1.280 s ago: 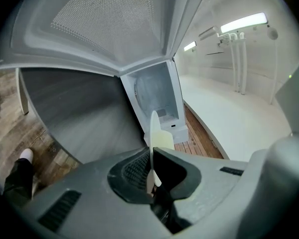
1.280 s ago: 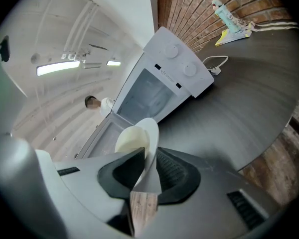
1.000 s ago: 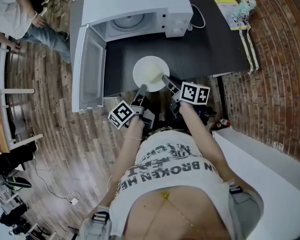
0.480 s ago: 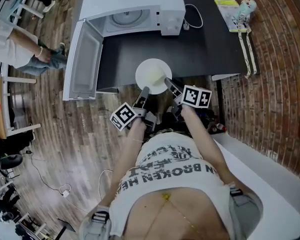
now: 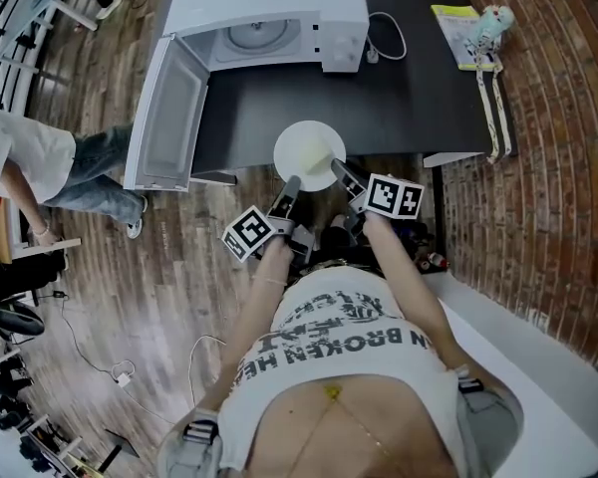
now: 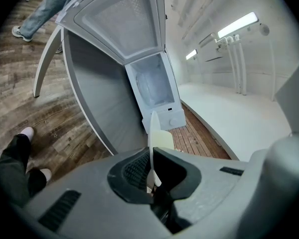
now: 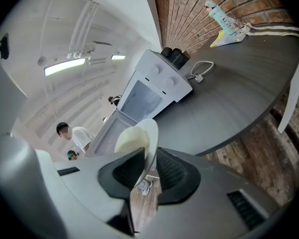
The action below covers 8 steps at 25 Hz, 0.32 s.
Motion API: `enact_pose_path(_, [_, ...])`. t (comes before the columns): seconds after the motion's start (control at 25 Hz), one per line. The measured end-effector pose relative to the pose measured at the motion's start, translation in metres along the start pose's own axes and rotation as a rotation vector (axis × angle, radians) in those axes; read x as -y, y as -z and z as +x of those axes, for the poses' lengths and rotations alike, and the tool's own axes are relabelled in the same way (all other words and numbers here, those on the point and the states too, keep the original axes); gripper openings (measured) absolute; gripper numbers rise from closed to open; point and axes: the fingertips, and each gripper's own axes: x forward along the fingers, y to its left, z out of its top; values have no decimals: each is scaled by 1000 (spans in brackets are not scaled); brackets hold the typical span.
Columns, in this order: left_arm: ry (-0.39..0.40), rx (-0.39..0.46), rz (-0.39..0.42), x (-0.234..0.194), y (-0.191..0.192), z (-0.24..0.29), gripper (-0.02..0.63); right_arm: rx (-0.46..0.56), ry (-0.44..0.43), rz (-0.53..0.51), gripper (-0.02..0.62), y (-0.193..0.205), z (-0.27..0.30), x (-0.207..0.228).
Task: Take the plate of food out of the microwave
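A round white plate (image 5: 309, 153) with pale food on it hangs over the near edge of the dark table (image 5: 419, 88), outside the white microwave (image 5: 269, 13). My left gripper (image 5: 290, 183) is shut on the plate's near-left rim, and my right gripper (image 5: 334, 166) is shut on its near-right rim. The left gripper view shows the plate (image 6: 153, 133) edge-on between the jaws. In the right gripper view the plate (image 7: 139, 138) and its cream-coloured food sit between the pads. The microwave door (image 5: 164, 118) hangs wide open, and the cavity holds only its turntable.
A booklet with a small toy (image 5: 473, 23) lies at the table's far right, beside a brick wall (image 5: 558, 137). A white cable (image 5: 389, 38) trails by the microwave. A person in a white top (image 5: 35, 162) walks on the wooden floor at left.
The plate and both grippers have come slightly nearer to me, to the table's edge. The person at left has walked from the far left corner down the floor.
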Motion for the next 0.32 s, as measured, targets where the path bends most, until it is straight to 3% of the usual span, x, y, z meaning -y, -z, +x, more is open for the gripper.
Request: enact_pose_path(0.32, [-2,8,-2,2,3,0,21,-10,-4,0,74,0,-3,1])
